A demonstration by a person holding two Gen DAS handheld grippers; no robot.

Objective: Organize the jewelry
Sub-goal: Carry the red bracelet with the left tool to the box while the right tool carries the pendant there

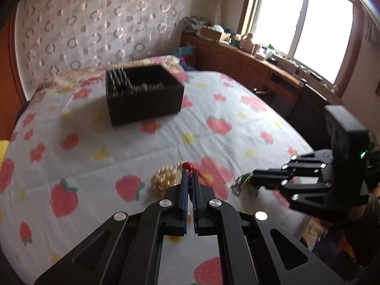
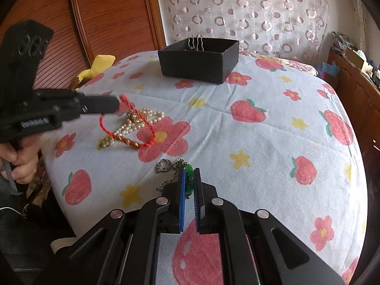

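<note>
My left gripper (image 1: 189, 173) is shut on a red cord bracelet (image 1: 187, 166). In the right wrist view the cord (image 2: 125, 128) hangs from that gripper (image 2: 116, 104) down over a pearl necklace (image 2: 133, 125) on the bed. The pearls also show in the left wrist view (image 1: 163, 178). My right gripper (image 2: 189, 173) is shut on a green pendant (image 2: 189, 178) with a metal chain (image 2: 167, 171) trailing to the left on the sheet. It shows in the left wrist view (image 1: 247, 179) at the right. A black jewelry box (image 2: 199, 59) stands open at the far side, with hairpins inside.
The bed (image 2: 261, 142) has a white sheet with strawberries and flowers. A yellow cloth (image 2: 99, 64) lies at its far left edge by a wooden wardrobe (image 2: 106, 16). A wooden sideboard (image 1: 256, 66) with clutter runs under the window on the right.
</note>
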